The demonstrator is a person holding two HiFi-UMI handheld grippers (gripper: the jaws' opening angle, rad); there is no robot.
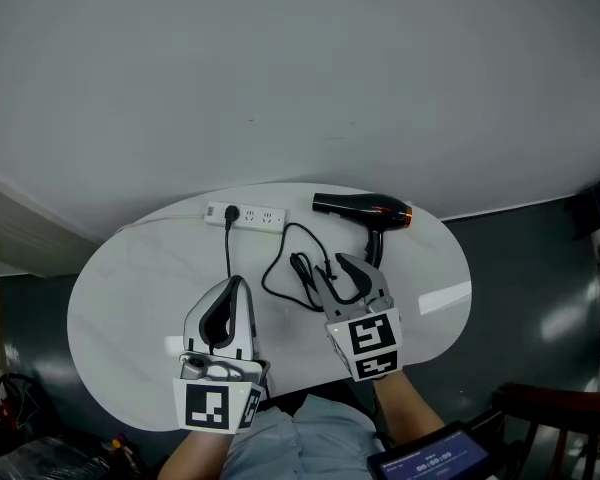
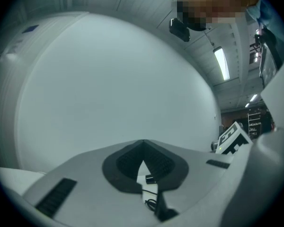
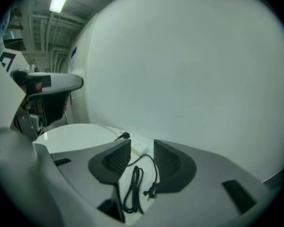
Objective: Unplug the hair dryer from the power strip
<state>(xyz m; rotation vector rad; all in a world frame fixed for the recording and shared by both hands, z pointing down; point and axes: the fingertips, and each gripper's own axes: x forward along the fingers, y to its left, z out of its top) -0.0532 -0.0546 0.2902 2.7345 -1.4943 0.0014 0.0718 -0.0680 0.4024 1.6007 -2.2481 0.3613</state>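
The black hair dryer (image 1: 365, 209) lies at the far side of the white table (image 1: 130, 298). Its cord (image 1: 298, 266) is coiled on the table. A loose black plug (image 3: 148, 193) lies flat beside the coil, touching neither jaw. My right gripper (image 1: 337, 265) (image 3: 142, 148) hovers over the coil, jaws wide open and empty. The white power strip (image 1: 246, 215) (image 3: 138, 148) has one black plug (image 1: 230, 213) (image 3: 124, 136) in it, and that plug's cord runs toward my left gripper (image 1: 239, 284) (image 2: 143, 144). The left gripper is shut, tips together, with nothing seen between them.
A pale wall (image 1: 300, 68) rises behind the table. The strip's white cable (image 1: 160, 223) runs off to the left. A dark chair (image 1: 560, 408) stands at the right on the dark floor, and a tablet (image 1: 430, 460) sits by the person's lap.
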